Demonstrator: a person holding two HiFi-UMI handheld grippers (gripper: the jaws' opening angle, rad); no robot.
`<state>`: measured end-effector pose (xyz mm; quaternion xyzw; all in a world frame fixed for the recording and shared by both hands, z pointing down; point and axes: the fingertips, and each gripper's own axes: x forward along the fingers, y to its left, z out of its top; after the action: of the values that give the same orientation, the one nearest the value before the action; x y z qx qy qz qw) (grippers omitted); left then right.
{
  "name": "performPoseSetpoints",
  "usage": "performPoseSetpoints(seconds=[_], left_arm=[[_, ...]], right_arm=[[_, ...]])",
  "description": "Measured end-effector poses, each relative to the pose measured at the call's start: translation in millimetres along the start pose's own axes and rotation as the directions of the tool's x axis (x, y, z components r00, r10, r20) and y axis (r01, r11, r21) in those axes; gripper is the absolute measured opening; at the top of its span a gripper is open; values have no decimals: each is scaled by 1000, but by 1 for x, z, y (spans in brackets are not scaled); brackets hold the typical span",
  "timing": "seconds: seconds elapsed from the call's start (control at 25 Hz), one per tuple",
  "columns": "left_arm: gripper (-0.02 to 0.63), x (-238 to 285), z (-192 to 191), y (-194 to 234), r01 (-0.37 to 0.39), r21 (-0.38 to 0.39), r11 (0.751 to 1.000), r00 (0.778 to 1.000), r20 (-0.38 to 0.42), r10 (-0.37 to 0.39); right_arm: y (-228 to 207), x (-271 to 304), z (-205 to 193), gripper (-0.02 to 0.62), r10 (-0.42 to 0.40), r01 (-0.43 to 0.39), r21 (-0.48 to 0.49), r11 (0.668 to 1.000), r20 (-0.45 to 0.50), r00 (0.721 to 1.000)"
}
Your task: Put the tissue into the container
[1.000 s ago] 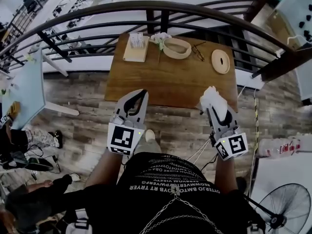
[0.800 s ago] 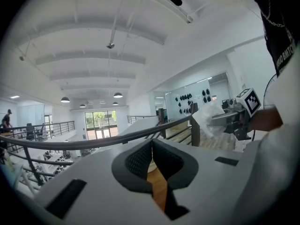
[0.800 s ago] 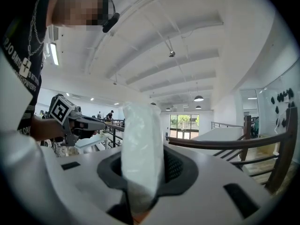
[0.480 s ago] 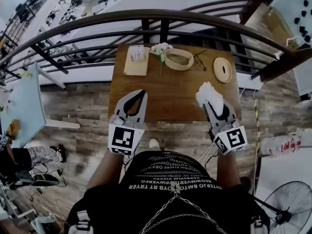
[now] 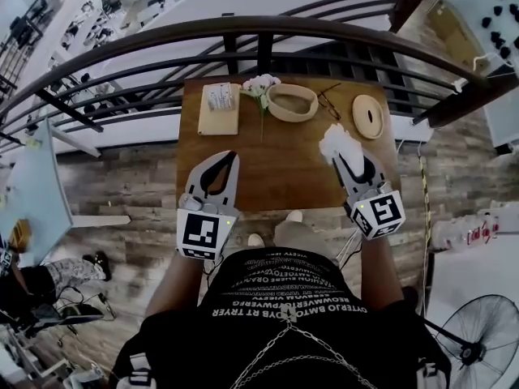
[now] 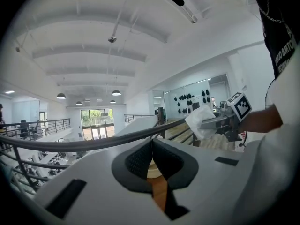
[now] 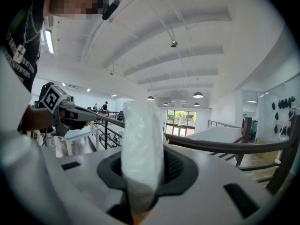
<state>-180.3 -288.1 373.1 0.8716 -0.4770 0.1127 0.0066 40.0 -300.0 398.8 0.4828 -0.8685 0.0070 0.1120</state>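
1. The right gripper has its jaws clamped on a white tissue, which stands bunched above the tips. It hangs over the table's near right part, well short of the container.
2. The left gripper has its jaws closed together on nothing. It seems merely to be kept clear of the carrying side.
3. The oval wooden container sits at the table's far edge, open-topped, with nothing visible inside.
4. A round disc, likely its lid, lies apart to the right, leaving the mouth free.
5. The tissue box to the left shows white paper at its top.
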Motion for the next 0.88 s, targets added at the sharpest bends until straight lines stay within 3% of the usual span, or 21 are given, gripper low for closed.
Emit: performPoseSetpoints(seconds=[0.48,0.72,0.88], left_arm=[[29,88,-4,18,-73,-4,997,994,-82,72],[29,126,-22,28,-89,-35,995,987,-140,83],[29,145,-38,27,-85,-54,995,982,-172,75]], right_arm=[[-107,114,-97,118,55,-48,43,998,-154,987],[-133,182,-150,118,117,-108,51,993,-244,963],[-143,227,-193,118,166,-138,110,984,-304,938]])
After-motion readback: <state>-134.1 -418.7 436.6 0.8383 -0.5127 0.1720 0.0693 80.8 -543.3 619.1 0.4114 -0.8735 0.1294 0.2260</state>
